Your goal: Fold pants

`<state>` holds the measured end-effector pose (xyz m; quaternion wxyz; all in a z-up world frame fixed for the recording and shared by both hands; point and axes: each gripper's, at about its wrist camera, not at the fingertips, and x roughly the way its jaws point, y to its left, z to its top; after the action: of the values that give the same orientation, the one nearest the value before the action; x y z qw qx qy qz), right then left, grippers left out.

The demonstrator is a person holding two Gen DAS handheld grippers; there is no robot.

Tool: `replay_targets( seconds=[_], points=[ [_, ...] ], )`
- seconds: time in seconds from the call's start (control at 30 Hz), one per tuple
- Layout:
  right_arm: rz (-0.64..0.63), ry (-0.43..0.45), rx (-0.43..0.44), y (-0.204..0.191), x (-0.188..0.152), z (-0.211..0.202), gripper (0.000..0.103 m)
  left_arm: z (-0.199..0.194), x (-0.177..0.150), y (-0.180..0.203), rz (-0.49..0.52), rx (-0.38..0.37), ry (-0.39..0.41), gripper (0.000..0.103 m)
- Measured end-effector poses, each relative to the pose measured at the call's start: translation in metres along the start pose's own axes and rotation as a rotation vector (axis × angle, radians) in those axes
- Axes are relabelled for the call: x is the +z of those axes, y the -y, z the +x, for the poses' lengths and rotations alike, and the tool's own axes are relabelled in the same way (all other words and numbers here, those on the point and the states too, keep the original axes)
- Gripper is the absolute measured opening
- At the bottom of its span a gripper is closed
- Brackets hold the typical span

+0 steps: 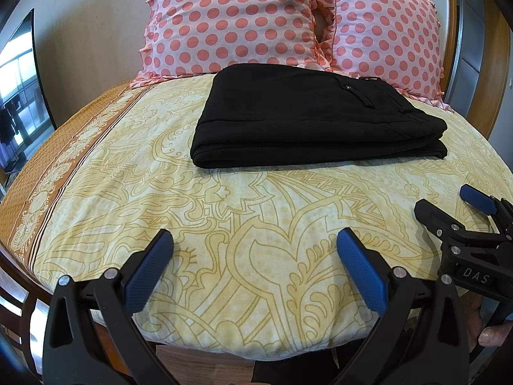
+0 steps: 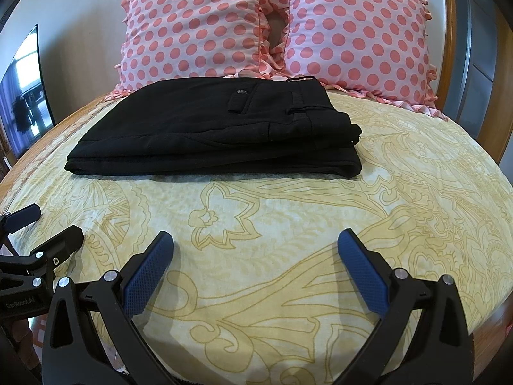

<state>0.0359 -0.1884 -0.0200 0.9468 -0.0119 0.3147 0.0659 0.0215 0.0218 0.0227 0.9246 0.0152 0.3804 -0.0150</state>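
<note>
Bed with yellow patterned sheet (image 1: 224, 211), two pink polka-dot pillows (image 1: 231, 19) against wooden headboard (image 2: 449, 25), plain wall (image 1: 96, 32), TV (image 1: 19, 89) at left reflecting windows.

The pants (image 1: 317, 118) lie folded flat on the bed (image 1: 256, 240), toward its far end. Two pillows stand side by side behind the pants, the left pillow (image 1: 231, 19) touching the right pillow (image 1: 384, 35). The left gripper (image 1: 255, 247) and right gripper (image 2: 255, 247) sit side by side at the bed's near edge, well apart from the pants, their jaws spread over bare sheet.
</note>
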Motion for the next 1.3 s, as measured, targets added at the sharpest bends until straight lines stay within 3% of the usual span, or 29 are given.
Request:
replay_targets(
  seconds=[1.3],
  points=[
    [-0.001,0.001,0.0,0.0001,-0.0003,0.0004,0.102,0.0015,0.0038,-0.0003,-0.003,-0.001,-0.004,0.101]
  ],
)
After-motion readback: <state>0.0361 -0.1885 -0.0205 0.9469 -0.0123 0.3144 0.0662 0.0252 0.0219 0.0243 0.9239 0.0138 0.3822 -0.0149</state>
